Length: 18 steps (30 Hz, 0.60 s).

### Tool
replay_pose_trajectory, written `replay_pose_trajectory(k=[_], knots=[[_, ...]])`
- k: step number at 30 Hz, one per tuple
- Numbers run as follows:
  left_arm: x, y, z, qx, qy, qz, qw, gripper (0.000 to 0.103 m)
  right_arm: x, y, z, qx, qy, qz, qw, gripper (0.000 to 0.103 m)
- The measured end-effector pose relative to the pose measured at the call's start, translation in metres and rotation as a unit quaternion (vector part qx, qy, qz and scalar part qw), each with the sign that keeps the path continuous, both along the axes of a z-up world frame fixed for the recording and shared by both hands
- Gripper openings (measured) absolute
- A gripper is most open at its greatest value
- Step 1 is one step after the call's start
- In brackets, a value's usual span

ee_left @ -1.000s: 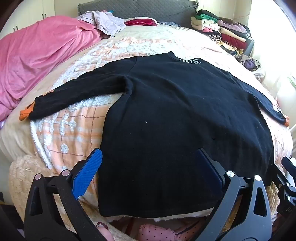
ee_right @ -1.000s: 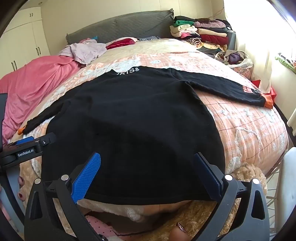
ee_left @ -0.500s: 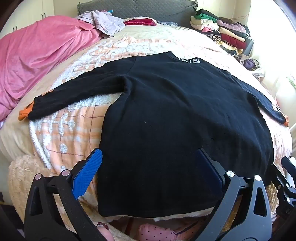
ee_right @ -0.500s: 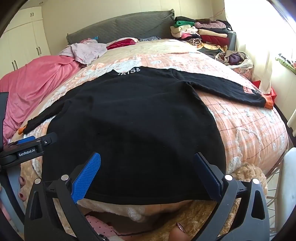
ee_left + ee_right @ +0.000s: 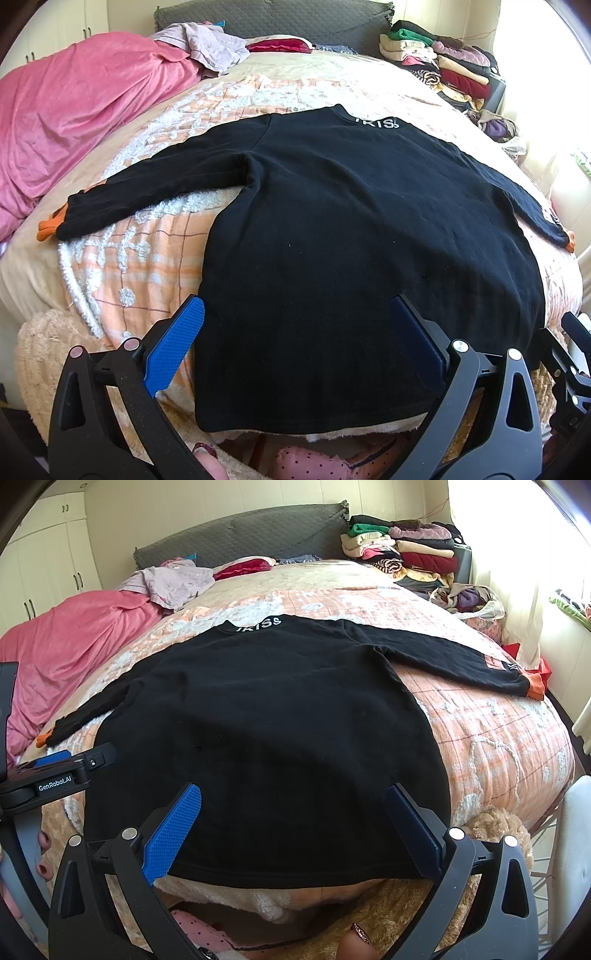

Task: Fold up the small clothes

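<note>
A black long-sleeved top [image 5: 351, 229] with orange cuffs lies flat on the bed, sleeves spread, collar with white letters at the far side; it also shows in the right wrist view [image 5: 266, 716]. My left gripper [image 5: 295, 332] is open and empty, above the hem's left part. My right gripper [image 5: 291, 812] is open and empty, above the hem's right part. The left gripper's side [image 5: 55, 771] shows in the right wrist view. The left cuff [image 5: 50, 225] and the right cuff [image 5: 533, 685] lie on the blanket.
A peach checked blanket [image 5: 147, 243] covers the bed. A pink quilt [image 5: 74, 122] lies bunched at the left. Loose clothes [image 5: 207, 44] sit by the grey headboard [image 5: 240, 535]. Folded clothes [image 5: 406, 550] are stacked at the back right. A white chair edge [image 5: 576, 849] stands right.
Both grippers have drawn slightly nearer over the hem. The top has not moved and both grippers stay open.
</note>
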<state>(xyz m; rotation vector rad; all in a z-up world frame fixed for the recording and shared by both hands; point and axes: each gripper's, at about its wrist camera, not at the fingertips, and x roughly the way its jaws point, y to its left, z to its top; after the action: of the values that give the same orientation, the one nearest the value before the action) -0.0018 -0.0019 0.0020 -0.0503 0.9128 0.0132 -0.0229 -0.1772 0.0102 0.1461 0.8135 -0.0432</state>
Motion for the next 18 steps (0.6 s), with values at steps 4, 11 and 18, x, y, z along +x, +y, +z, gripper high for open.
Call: replay_pose_trajectory(k=[4,11,18], knots=[[0.0011,0.0013,0.0006,0.001,0.0,-0.001,1.0,0.094,-0.0001,0.0,0.0,0.001,0.0,0.0,1.0,0.099],[0.001,0.0007,0.0007,0.002,0.0,-0.001,1.0,0.094,-0.0004,-0.0006,0.0007,0.001,0.0,0.0,1.0,0.099],[0.0015,0.0015,0.0013,0.005,-0.003,0.0,1.0,0.094,-0.0004,0.0,0.0016,0.0,-0.001,-0.001,1.0,0.099]])
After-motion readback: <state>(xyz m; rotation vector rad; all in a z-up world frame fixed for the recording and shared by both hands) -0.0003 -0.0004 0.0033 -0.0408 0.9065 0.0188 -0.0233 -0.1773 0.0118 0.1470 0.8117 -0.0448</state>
